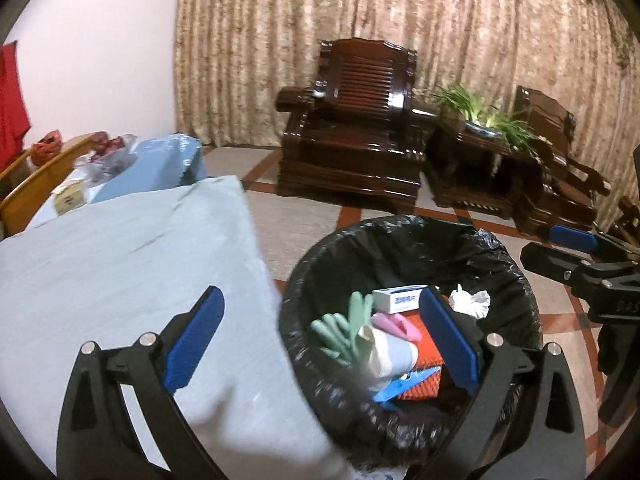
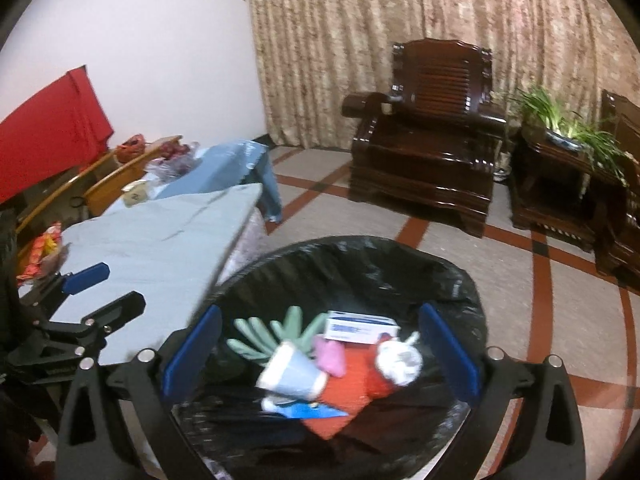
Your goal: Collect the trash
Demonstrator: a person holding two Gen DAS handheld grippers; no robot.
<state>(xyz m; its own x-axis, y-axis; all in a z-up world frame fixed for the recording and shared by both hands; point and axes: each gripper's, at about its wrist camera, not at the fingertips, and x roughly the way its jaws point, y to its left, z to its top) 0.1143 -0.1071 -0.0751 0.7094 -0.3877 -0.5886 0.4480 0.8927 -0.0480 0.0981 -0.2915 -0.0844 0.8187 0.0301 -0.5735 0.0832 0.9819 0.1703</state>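
Note:
A trash bin with a black liner (image 1: 400, 232) (image 2: 360, 248) stands on the floor beside a table covered in light blue cloth (image 1: 120, 260) (image 2: 160, 232). In it lie a green glove (image 1: 344, 324) (image 2: 272, 332), a paper cup (image 1: 384, 352) (image 2: 288, 372), a small white and blue box (image 1: 400, 298) (image 2: 360, 326), crumpled white paper (image 1: 470, 302) (image 2: 400, 360) and red and pink scraps. My left gripper (image 1: 322, 344) (image 2: 92, 292) is open, straddling the table's corner and the bin's left rim. My right gripper (image 2: 320, 352) (image 1: 572, 248) hangs open over the bin. Both hold nothing.
A dark wooden armchair (image 1: 352, 120) (image 2: 424, 140) and a side table with a green plant (image 1: 480, 120) (image 2: 560, 132) stand by the curtain. A colourful wrapper (image 2: 40, 252) lies at the table's left end. A second table behind it carries bags (image 1: 108, 152) and a small box (image 1: 70, 198).

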